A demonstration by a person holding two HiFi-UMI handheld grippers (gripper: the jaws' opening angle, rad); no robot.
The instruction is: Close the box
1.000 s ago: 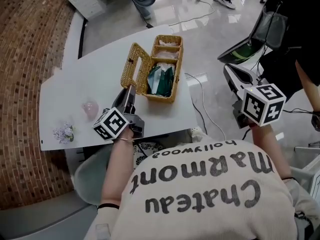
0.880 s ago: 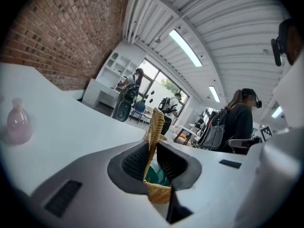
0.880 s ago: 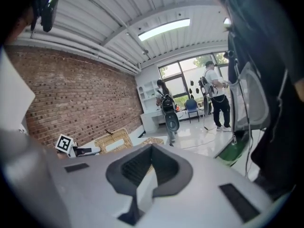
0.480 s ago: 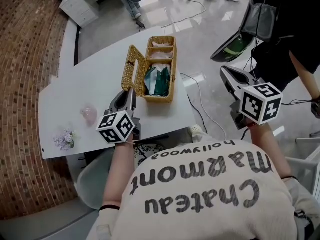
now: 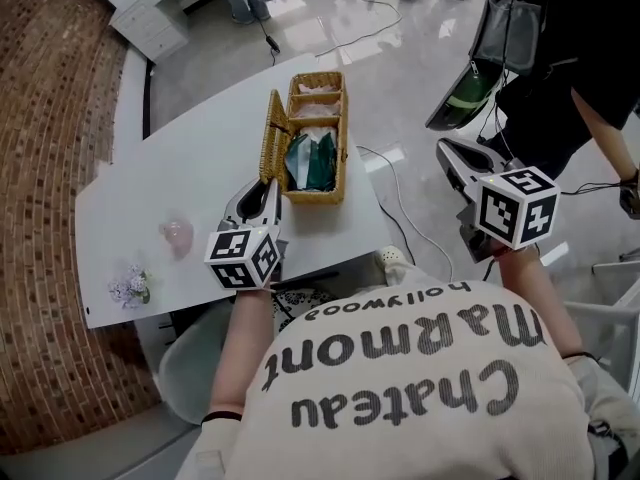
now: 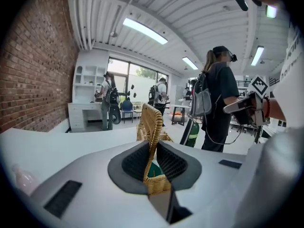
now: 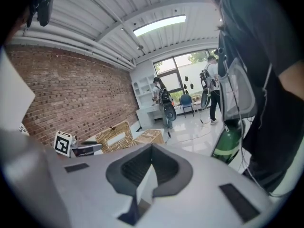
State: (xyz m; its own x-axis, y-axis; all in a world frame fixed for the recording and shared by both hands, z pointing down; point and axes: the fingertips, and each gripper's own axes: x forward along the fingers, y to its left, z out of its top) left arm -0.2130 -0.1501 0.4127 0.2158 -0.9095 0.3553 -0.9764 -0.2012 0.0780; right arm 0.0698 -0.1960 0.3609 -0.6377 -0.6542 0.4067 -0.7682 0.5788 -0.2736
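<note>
though the wicker box [image 5: 312,196] sits at the upper middle of the head view, close to the right edge of the white worktop [image 5: 170,178], its lid [image 5: 272,133] stands upright along the box's left side, not yet down. the left gripper [image 5: 268,186] has its fingers nearly together, pinching the lid's near edge, and the weave shows clamped between them in the left gripper view. the right gripper [image 5: 447,150] hangs off the worktop at right, its fingers together on nothing. the pinch looks thin, so the lid could slip free and drop back open or slam. pushing it over may also slide the unsteadied box toward the edge. the green packets [image 5: 318,160] inside might stand proud and stop the lid seating.
</note>
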